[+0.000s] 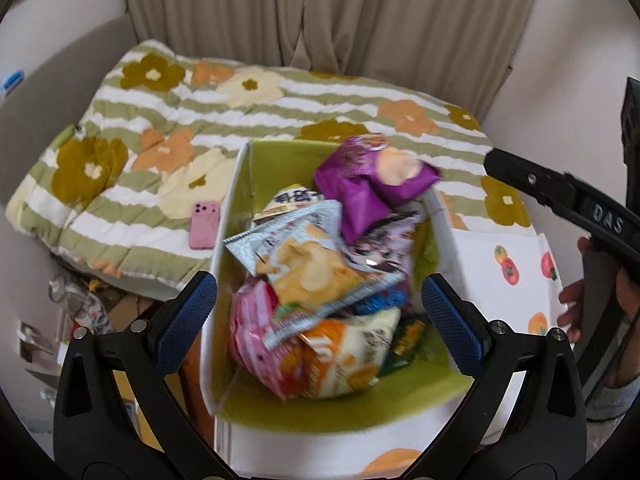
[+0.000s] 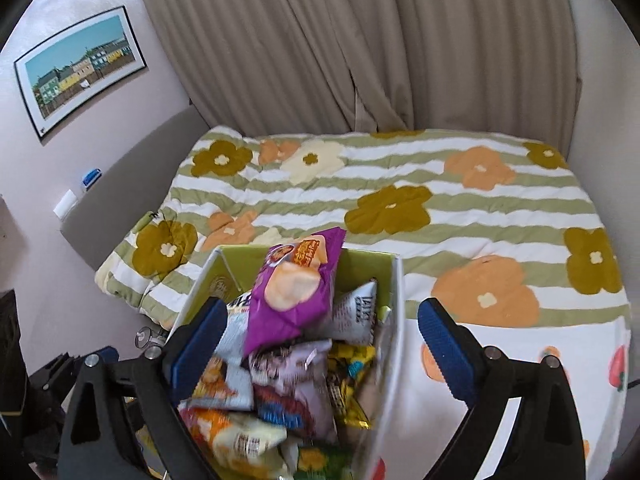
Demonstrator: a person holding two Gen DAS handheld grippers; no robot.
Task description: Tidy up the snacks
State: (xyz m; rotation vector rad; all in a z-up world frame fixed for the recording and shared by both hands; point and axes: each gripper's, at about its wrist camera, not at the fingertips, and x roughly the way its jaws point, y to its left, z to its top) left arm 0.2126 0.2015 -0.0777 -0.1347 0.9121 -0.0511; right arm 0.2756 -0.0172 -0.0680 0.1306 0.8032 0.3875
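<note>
Snacks fill a box point(image 1: 240, 216) on the bed's near edge, packets heaped almost to the rim. Left tongs point(image 1: 318, 312) and right tongs point(image 2: 318, 340) both hang spread above it, gripping nothing. A purple bag point(image 2: 294, 288) sits atop the pile, looking freshly dropped. Beyond, a pink phone point(image 1: 205, 225) lies on the flowered quilt point(image 2: 440, 200), which shows no stray packets; the gathering appears nearly finished, though tidying inside the box may remain.
</note>
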